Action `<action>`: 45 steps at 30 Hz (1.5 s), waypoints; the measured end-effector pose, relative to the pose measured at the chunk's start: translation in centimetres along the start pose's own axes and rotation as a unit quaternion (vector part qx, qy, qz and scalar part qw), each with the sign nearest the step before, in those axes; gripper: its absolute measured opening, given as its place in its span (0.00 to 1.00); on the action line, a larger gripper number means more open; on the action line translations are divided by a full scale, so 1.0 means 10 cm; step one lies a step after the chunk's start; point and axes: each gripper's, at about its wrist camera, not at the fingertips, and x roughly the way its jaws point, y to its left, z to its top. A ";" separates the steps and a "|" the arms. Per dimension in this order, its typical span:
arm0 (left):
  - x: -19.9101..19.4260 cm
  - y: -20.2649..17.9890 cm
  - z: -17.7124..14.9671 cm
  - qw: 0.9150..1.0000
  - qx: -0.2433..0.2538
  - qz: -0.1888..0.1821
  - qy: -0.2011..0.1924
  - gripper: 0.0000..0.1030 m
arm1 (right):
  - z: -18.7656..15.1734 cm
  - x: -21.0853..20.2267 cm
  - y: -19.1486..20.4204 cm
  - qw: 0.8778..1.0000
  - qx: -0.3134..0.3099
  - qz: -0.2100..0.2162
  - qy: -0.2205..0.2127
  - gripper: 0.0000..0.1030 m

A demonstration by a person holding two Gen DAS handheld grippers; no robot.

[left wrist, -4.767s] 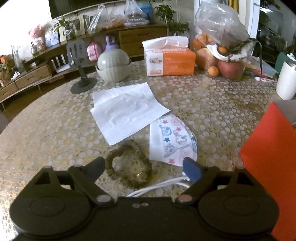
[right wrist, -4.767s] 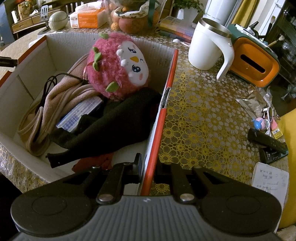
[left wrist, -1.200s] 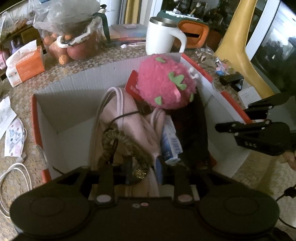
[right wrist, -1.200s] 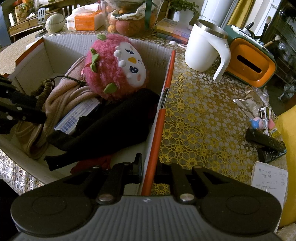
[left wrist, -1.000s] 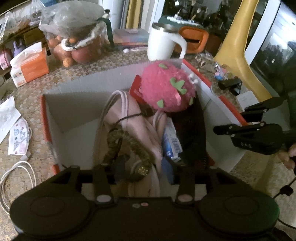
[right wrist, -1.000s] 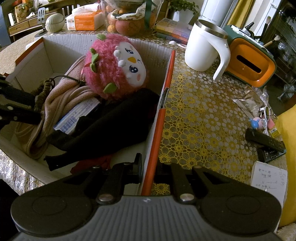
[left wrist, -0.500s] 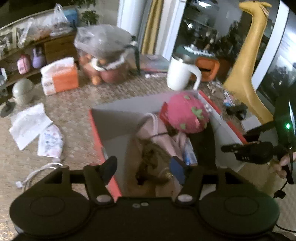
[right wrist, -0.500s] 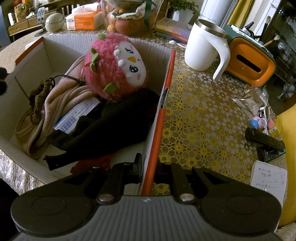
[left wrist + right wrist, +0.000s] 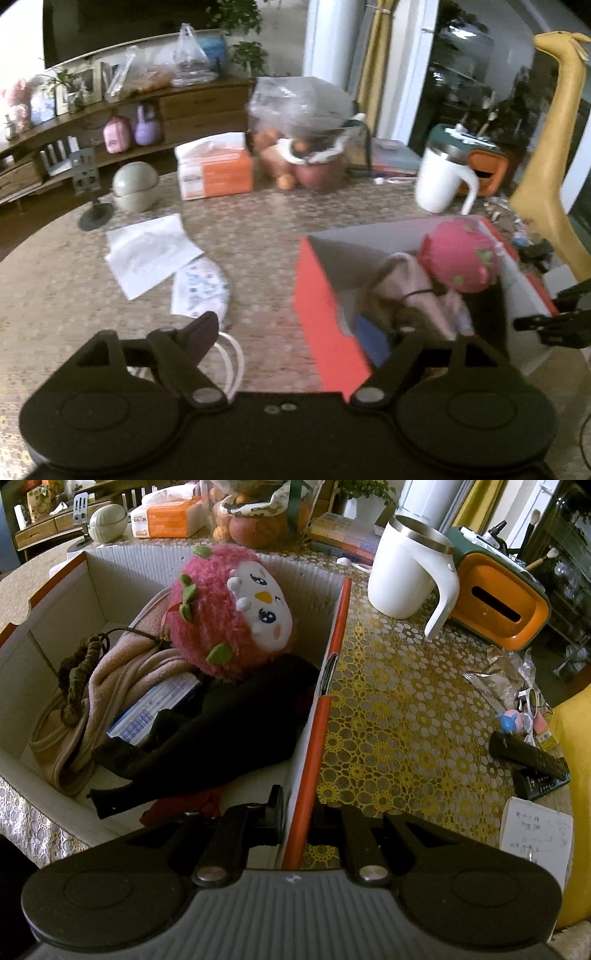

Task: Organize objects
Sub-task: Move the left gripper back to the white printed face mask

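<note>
Lace-patterned tablecloth [image 9: 406, 701] runs under everything, and nearest on it the right gripper [image 9: 295, 823] is clenched on the orange-edged side wall of the cardboard box [image 9: 334, 627], one finger inside the wall and one outside. Just inside lie dark clothing [image 9: 229, 734], a folded pink cloth [image 9: 122, 679] with the brown braided hair tie [image 9: 79, 675] resting on its far-left fold, and, against the back wall, a pink plush toy [image 9: 229, 609]. From the left wrist view, the left gripper [image 9: 303, 328] hangs above the box's near corner with its jaws opening and nothing between them; below its left finger a white cable [image 9: 236, 354] curls on the table, with a patterned face mask [image 9: 201, 288] just beyond and sheets of white tissue [image 9: 151, 251] farther still.

Judging from this, the risk lies in the next pickup: the cable is limp and looped, so a grasp on one strand could drag the rest across the mask or snag it on the box corner. The thin box wall could also buckle or slide if the right grip pulls sideways.

A second earlier the left gripper was low inside the box, closed around the hair tie; it has since let go, lifted and swung out toward the table, leaving the tie on the pink cloth, while the right gripper's hold is unchanged
</note>
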 end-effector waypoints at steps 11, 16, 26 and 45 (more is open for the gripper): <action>0.34 0.27 0.00 0.999 -0.007 0.045 0.020 0.99 | -0.02 -0.02 0.01 1.000 0.002 0.002 0.005 0.11; 0.70 0.42 0.11 0.997 -0.018 0.066 0.039 0.99 | -0.01 -0.02 0.00 1.000 0.004 0.003 0.007 0.11; 1.29 0.71 0.28 0.994 -0.061 0.068 0.067 0.99 | -0.01 -0.01 0.01 1.000 0.006 0.006 0.010 0.11; 1.80 0.82 0.30 0.988 -0.081 0.079 0.102 0.89 | -0.01 0.06 -0.03 0.999 0.017 0.017 0.021 0.11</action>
